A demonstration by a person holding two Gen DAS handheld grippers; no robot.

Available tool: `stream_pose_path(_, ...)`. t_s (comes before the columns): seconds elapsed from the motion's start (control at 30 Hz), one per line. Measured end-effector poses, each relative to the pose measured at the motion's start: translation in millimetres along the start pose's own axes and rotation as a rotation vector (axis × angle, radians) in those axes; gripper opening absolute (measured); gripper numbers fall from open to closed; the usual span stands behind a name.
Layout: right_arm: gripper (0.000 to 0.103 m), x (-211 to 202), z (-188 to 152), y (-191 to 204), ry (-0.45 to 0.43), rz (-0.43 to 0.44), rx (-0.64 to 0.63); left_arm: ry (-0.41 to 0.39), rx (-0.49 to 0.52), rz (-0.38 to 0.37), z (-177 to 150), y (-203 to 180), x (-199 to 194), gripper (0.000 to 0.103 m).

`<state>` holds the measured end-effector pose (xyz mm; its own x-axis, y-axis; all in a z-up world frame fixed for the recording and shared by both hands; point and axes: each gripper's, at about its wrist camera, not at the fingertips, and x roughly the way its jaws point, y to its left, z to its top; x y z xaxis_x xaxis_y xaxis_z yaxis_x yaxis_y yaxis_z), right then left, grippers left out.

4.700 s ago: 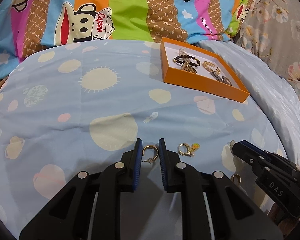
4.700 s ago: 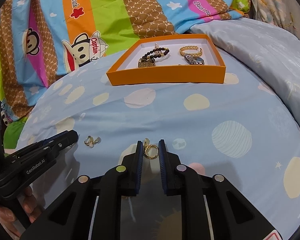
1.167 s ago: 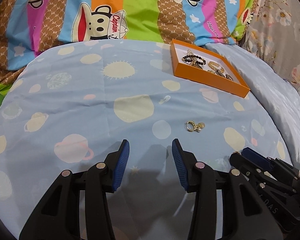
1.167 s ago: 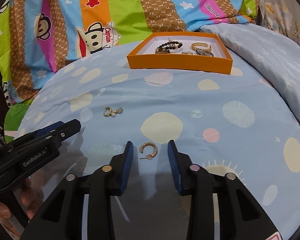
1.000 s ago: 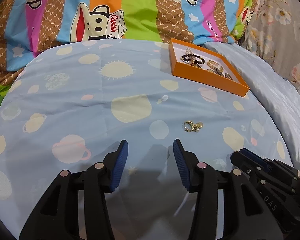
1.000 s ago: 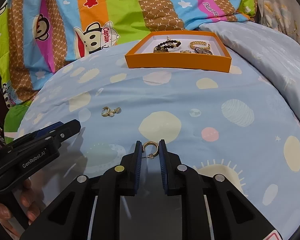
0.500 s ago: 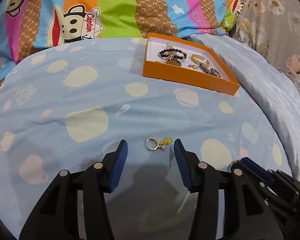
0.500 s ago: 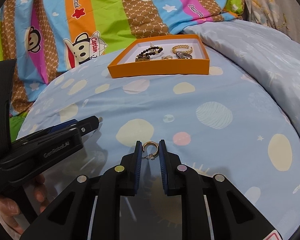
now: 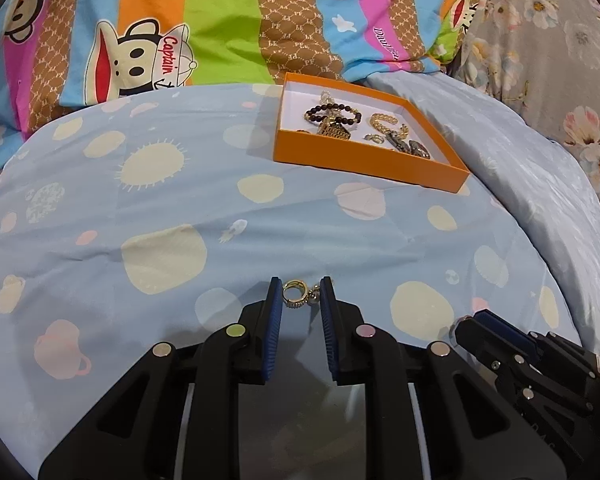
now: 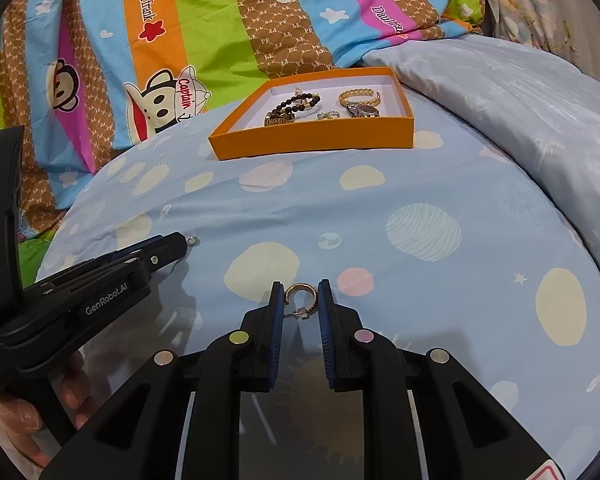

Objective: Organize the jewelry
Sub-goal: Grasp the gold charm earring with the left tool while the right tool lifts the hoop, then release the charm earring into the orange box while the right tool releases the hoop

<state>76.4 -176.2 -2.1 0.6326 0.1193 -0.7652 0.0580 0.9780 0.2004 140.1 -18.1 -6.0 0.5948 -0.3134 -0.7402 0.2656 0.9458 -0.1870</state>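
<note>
Gold hoop (image 10: 301, 295) is pinched in the right gripper (image 10: 299, 300), while the left gripper (image 9: 299, 298) is closing on the charm ring (image 9: 296, 295) on the sheet (image 9: 160, 208). Pickup step; next, I'd guess, carry both to the orange box (image 9: 364, 160).

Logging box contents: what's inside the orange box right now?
In the orange box: a dark bead bracelet, a gold chain bracelet, a watch, a small ring and a gold piece. The near wall hides the floor behind it.
</note>
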Motion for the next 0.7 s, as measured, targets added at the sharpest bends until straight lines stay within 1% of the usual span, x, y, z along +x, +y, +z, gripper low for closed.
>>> stream_pose_path(0.2, 0.016, -7.7, 12.9, -5.7, -0.032, 0.007, 0.009, -0.031, 0.013, -0.023, 9.0, -5.6, -14.3, 0.018)
stream_pose_path(0.4, 0.016, -15.6, 39.5, -13.7, -0.095, -0.001, 0.0, -0.082, 0.026, -0.018, 35.3, -7.7, -21.6, 0.018)
stream_pose_path(0.53, 0.016, -13.2, 67.2, -20.1, -0.133, 0.01, -0.008, -0.106, 0.023, -0.022, 60.2, -7.0, -16.6, 0.018)
stream_pose_path(0.7, 0.016, 4.0, 108.3, -23.2, -0.169, 0.011, -0.043, -0.151, 0.055, 0.001, 93.8, -15.8, 0.5, 0.018)
